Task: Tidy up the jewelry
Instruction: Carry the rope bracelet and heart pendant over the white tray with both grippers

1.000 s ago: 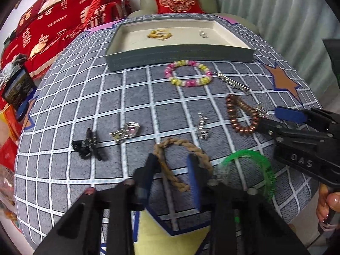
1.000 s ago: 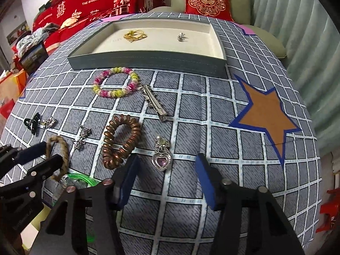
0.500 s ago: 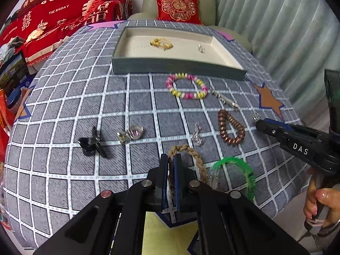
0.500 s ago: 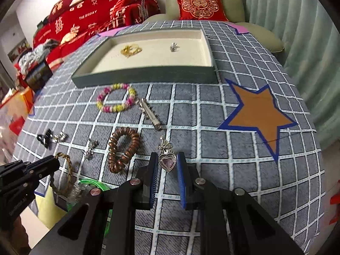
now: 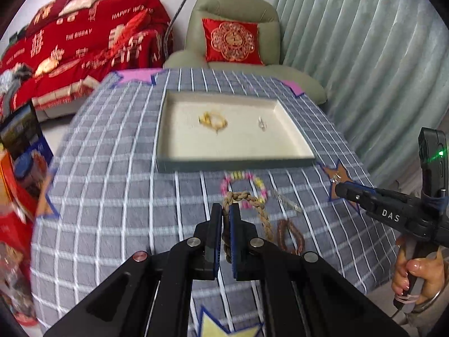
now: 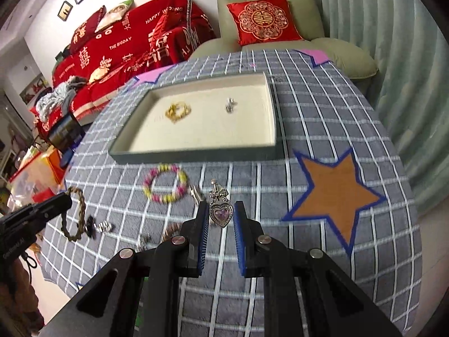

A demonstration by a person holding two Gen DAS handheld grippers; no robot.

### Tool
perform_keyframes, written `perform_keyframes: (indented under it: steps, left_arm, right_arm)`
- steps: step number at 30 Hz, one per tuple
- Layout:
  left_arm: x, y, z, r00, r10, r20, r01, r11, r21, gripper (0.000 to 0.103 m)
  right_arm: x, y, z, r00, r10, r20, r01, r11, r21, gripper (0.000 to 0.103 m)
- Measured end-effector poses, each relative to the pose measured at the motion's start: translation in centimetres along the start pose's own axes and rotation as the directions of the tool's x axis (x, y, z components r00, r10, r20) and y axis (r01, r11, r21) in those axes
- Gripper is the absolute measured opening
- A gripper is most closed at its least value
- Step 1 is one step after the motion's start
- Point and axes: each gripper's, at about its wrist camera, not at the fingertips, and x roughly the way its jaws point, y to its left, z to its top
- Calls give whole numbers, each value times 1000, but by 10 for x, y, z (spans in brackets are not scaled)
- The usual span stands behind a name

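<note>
Both grippers are now lifting off the bench point(image 5: 112, 196): the left gripper point(image 5: 225, 219) is pinching the braided bracelet point(image 5: 262, 210) between its fingers, which hangs beyond them. The right gripper point(image 6: 221, 219), its fingers having just closed, is pinching the heart pendant point(image 6: 221, 213). Both pieces are probably heading for the tray point(image 6: 196, 154) ahead of the fingers.

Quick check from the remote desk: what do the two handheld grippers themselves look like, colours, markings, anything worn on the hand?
Both are matte black plastic with blue ribbed pads and round silver pivot screws. The left gripper has one reddish screw on its left arm. The right gripper carries white "DAS" lettering on its side and a black box with a green light at the rear. The person's hand wears a thin band and a bangle at the wrist.
</note>
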Motion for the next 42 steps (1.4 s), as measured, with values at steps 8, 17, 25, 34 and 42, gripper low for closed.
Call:
perform_keyframes:
  steps: [8,17,25,34,42]
  left_arm:
    - [26,2,56,999,28,18,-28,999,22,14]
    - [98,18,100,997,69,-30,-70,997,-14,14]
    - [161,27,109,990,105,-99,-107,994,-17,14]
    - [195,36,100,975,139,-171,-145,989,-23,14]
    - [198,28,99,967,201,-160,-201,980,15,14]
  right_arm:
    - [22,3,58,1000,8,7,-8,1000,-27,19]
    - [86,-4,103,998,3,-57,-3,1000,-3,19]
    - [138,-13,115,993,-5,-120,9,1000,29,19]
    - [164,-18,110,990,-40,-138,41,999,7,19]
    - [163,-10,107,990,-76,-115,72,997,-36,22]
